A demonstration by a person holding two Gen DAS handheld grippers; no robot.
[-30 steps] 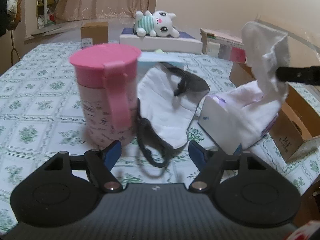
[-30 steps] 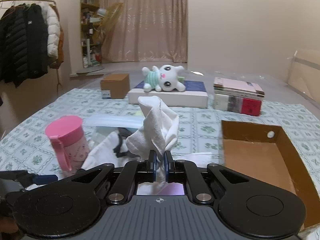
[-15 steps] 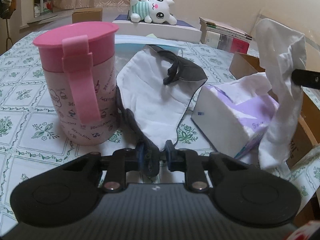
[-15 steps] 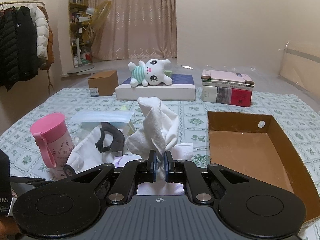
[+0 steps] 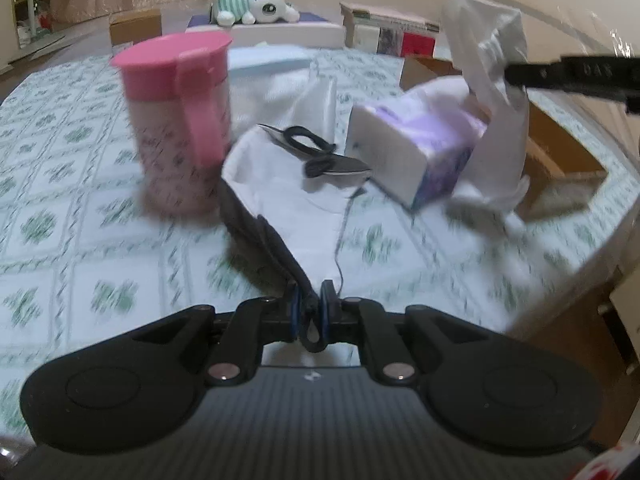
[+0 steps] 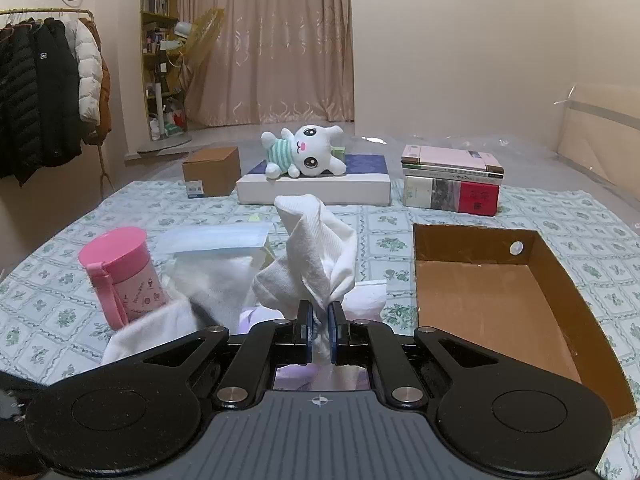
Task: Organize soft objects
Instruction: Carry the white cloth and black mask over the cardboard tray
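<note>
1. At far left of my left wrist view, the pink cup [image 5: 176, 120] is smeared by motion and sits farther from the lens than half a second ago.
2. Just right of it, the white cloth bag [image 5: 288, 184] lies on the patterned counter [image 5: 60, 200], stretched toward me more than before. I can't tell the dark piece on top of it [image 5: 320, 156] from a strap or a flap.
3. At bottom centre, my left gripper [image 5: 309, 314] is clenched on the bag's black strap [image 5: 276, 252]. A second ago its fingers stood wide apart with the strap lying loose between them.
4. Further right, the purple tissue pack [image 5: 416, 152] rests on the counter, its far side covered by white fabric.
5. At the right edge, the right gripper's black finger [image 5: 568, 74] holds up the white sock [image 5: 496, 92]. The brown cardboard box [image 5: 560, 148] behind it is mostly hidden.
6. In the right wrist view, the cup, bag and surgical mask packet [image 6: 216, 238] sit left. The bag now reaches the bottom-left corner.
7. In the centre, my right gripper [image 6: 319, 330] stays clamped on the sock [image 6: 316, 264], unchanged. The sock hides the tissue pack beneath.
8. At right, the open box [image 6: 496, 300] is cut off by the gripper body.
</note>
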